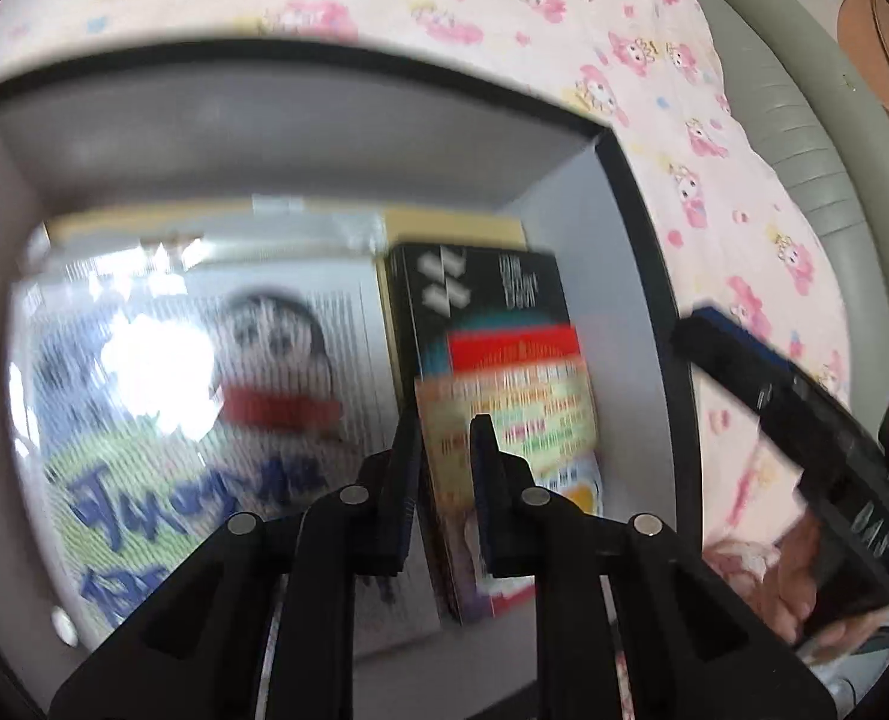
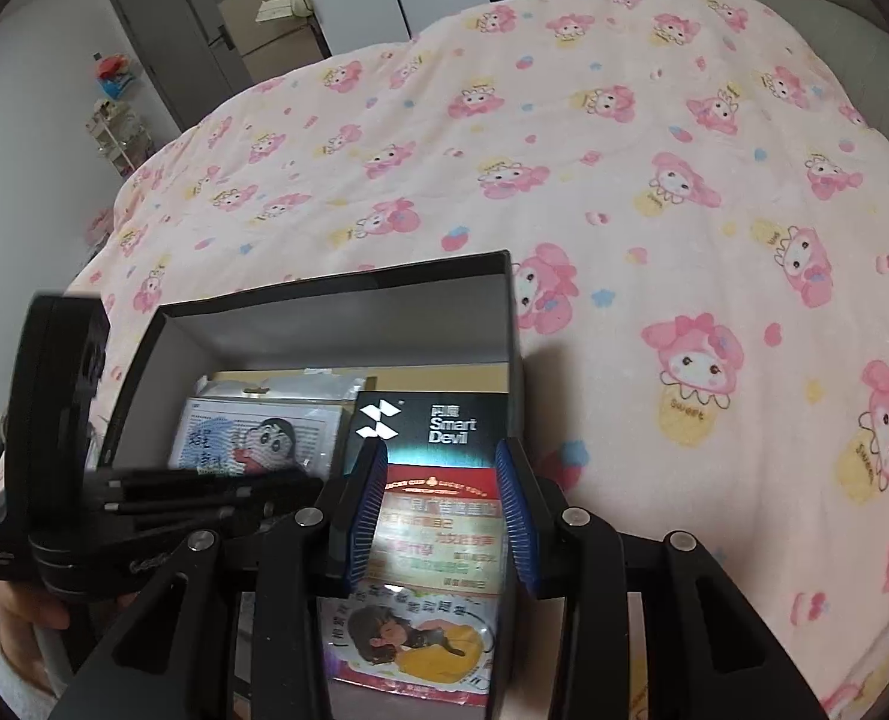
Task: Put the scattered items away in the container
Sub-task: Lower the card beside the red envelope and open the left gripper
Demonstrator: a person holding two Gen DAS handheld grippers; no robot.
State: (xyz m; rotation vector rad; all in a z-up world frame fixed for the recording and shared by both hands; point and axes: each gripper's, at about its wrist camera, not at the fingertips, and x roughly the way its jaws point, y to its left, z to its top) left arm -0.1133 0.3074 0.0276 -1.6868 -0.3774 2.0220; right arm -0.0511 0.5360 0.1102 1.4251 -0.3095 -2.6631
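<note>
Right wrist view: right claw (image 2: 441,510) wide open above black Smart Devil box (image 2: 432,516) lying in container (image 2: 336,312), lower centre, on bed (image 2: 654,180). Left wrist view (blurred): left claw (image 1: 444,480) narrowly parted over same box; cartoon packet (image 1: 204,396) left.

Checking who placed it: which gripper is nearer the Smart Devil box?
Left. The left gripper straddles the Smart Devil box edge inside the container; the right gripper hovers above it.

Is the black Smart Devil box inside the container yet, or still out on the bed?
Inside. The black Smart Devil box lies within the dark-rimmed grey cardboard container, against its right wall, beside the cartoon-print packet.
</note>
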